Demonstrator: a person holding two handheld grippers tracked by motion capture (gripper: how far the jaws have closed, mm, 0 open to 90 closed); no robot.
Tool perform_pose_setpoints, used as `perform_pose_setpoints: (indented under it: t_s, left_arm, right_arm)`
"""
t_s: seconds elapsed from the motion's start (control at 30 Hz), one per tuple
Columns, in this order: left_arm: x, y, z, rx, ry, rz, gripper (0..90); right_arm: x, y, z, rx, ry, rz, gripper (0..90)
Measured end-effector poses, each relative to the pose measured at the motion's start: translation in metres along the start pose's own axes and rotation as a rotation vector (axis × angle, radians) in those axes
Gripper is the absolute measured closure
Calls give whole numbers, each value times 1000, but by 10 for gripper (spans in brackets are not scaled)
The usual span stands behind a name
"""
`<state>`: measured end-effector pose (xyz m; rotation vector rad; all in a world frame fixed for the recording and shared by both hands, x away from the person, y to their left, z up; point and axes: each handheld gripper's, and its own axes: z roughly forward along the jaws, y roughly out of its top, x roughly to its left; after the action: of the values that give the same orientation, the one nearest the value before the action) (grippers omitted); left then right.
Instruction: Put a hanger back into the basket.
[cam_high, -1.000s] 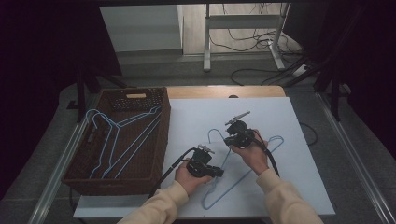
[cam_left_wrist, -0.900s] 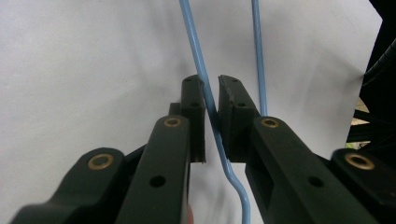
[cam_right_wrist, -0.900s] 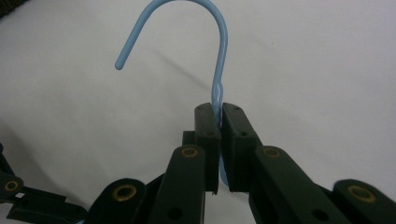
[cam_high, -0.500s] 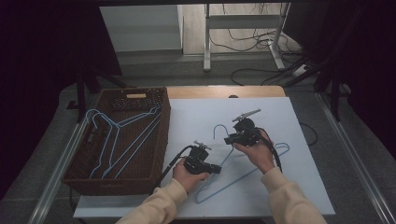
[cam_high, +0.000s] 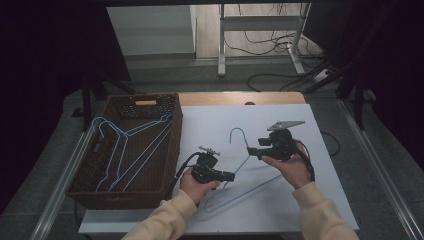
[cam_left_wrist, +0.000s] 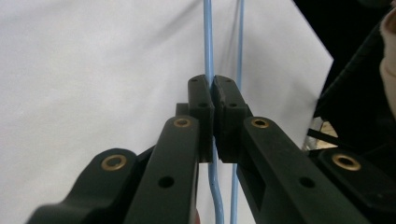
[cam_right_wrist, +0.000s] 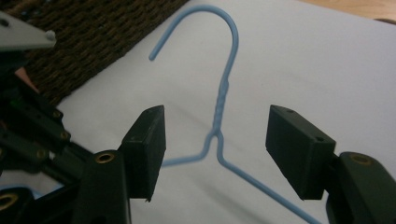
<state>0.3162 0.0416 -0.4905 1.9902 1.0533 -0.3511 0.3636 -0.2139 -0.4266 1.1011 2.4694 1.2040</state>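
The blue wire hanger (cam_high: 240, 172) lies on the white bench (cam_high: 325, 200) near its middle, hook toward the far edge, long bottom bar running from the near-left up toward the right edge.

Left tool (cam_high: 231, 176): jaws closed on the hanger's sloping arm wire — in the left gripper view the pads (cam_left_wrist: 201, 100) pinch the blue wire (cam_left_wrist: 208, 42) with no gap, a second wire passing just beside.

Right tool (cam_high: 251, 151): jaws spread wide and holding nothing. In the right gripper view the hanger's twisted neck (cam_right_wrist: 219, 112) stands between the two pads (cam_right_wrist: 149, 140), hook (cam_right_wrist: 219, 18) pointing away from the tool, neck axis roughly in line with the jaws. Judgement: the right tool is the nearer to the neck, and closing on it turns on this centring.

Against the view of one second ago, the left tool sits nearer the bench's near edge and the hanger has swung with it; the right tool has drawn back slightly toward the right edge.

A brown wicker basket (cam_high: 160, 165) at the left edge holds more blue hangers (cam_high: 125, 145).
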Motion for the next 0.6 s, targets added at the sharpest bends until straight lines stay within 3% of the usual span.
perform_pose_setpoints:
  t_s: [0.3, 0.6]
  left_arm:
    - [-4, 1, -18, -46, -29, -12, 871]
    - [-10, 2, -40, -102, -72, -12, 871]
  right_arm:
    - [-12, -21, -31, -81, -31, 3, 372]
    - [-26, -40, -40, -93, -56, 34, 374]
